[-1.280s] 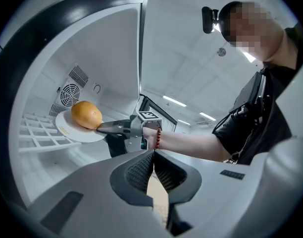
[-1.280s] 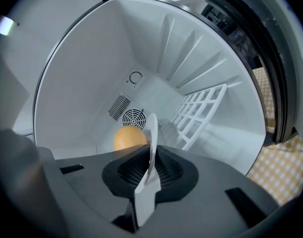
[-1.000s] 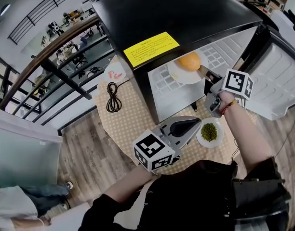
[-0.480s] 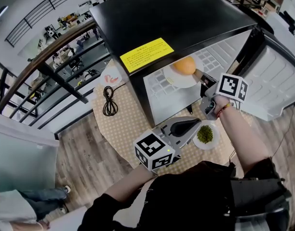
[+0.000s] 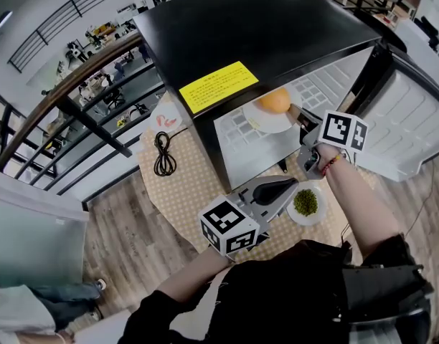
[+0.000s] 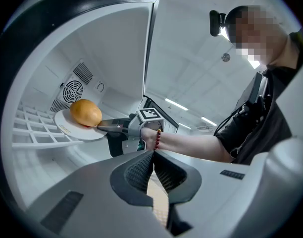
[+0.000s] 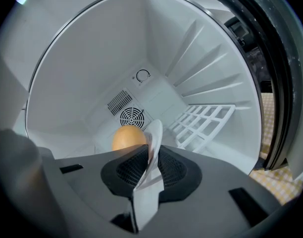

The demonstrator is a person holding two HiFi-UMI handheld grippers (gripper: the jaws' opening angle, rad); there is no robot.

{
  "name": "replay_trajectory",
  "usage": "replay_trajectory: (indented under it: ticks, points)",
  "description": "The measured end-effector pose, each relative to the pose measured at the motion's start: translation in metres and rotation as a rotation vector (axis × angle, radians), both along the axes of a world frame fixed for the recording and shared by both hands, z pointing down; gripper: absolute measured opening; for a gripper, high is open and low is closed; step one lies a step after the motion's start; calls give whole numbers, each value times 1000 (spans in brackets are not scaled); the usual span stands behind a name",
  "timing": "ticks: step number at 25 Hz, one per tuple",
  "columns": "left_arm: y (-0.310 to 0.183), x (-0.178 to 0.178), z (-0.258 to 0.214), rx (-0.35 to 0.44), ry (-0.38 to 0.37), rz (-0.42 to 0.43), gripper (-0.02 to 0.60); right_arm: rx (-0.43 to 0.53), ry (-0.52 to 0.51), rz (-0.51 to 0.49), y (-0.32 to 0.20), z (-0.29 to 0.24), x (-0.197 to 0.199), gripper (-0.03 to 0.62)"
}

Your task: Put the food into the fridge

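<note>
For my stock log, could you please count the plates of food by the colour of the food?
1 orange-food plate, gripped by the right gripper in the fridge.
1 green-food plate, on the table.
1 pink-food plate, on the table beside the fridge.
Total: 3 plates.

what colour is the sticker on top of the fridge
The sticker is yellow, on the black top of the fridge; the head view shows it best.
</note>
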State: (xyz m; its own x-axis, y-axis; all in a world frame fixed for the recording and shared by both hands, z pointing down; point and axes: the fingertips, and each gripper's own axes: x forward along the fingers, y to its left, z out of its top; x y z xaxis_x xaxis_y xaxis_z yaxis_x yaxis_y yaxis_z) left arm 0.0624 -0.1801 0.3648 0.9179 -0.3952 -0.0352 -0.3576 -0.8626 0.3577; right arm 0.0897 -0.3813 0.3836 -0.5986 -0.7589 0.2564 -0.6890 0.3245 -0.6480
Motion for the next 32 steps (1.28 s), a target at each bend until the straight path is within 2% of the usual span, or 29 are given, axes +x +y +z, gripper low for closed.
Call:
replay_trajectory:
  ticks: [7, 12, 18, 27, 32]
  points:
    - [2, 3, 2, -11, 1, 21, 14, -2, 22, 36, -8, 4, 7, 75]
    - [1, 3, 1, -12, 0, 28, 14, 17, 108, 46, -13, 6, 10, 87]
    - [-1, 1, 2, -27, 22, 22, 14, 35, 131, 45, -14, 7, 10, 89]
    - [-2, 7, 6, -45, 26, 25, 14, 106, 258, 30, -13, 9, 13, 98]
    - [-2, 9, 7, -50, 33, 26, 14, 118, 273, 22, -12, 10, 12, 98]
